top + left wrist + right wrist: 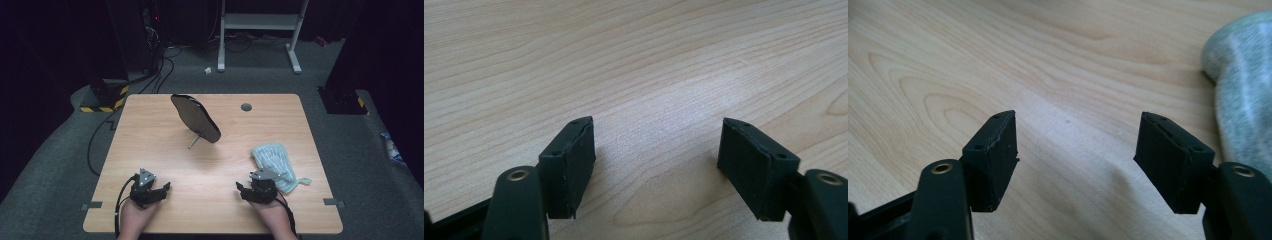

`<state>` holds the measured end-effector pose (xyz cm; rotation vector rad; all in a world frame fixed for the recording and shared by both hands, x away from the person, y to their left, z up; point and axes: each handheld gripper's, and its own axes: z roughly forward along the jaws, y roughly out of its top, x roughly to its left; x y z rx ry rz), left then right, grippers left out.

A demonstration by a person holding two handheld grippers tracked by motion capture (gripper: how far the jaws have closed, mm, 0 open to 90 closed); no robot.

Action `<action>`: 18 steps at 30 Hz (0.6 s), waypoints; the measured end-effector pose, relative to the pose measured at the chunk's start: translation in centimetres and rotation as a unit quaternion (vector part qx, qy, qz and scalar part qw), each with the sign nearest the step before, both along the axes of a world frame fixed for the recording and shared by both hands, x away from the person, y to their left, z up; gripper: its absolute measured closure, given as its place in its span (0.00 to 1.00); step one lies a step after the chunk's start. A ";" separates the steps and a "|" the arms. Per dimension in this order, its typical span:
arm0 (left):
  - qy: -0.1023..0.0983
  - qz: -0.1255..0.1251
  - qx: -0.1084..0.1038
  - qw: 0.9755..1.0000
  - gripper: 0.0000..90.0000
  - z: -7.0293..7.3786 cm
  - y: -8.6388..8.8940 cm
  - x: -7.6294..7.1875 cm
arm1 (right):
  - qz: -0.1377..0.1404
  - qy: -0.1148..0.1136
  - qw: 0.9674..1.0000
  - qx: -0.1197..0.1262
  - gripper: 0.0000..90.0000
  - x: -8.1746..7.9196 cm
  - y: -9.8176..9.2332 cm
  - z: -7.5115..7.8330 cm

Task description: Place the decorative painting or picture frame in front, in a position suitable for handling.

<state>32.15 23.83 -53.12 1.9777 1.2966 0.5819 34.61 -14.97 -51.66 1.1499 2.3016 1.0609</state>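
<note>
I'm working in what looks like a lab or test studio: a lone light wooden worktop (280,125) stands on grey carpet (50,165), ringed by dark curtains. Black cables (160,75) run across the floor to an equipment rack (150,25), yellow-and-black hazard tape (100,107) marks a stand base, and a white metal frame (260,22) stands behind.

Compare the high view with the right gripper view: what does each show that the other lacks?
High view alone: the whole table, a dark paddle propped up on its handle, the left gripper and the floor around the table. Right gripper view alone: a close look between the right gripper jaws, which stand open over bare wood. Both: the right gripper and the pale cloth beside it.
</note>
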 end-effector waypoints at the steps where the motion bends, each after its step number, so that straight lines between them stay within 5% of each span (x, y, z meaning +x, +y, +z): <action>1: 0.001 -0.003 0.001 1.000 0.34 0.0 0.0 0.0 | -0.001 0.007 1.000 -0.002 0.36 0.0 0.1 -0.3; 14: 0.004 -0.028 0.004 1.000 0.26 0.0 -0.4 -0.3 | -0.006 0.018 1.000 -0.015 0.35 -0.6 -0.4 -0.6; 18: 0.020 -0.031 -0.002 0.999 0.35 0.4 -0.5 -0.2 | -0.006 0.021 1.000 -0.018 0.36 -0.5 -0.7 -0.8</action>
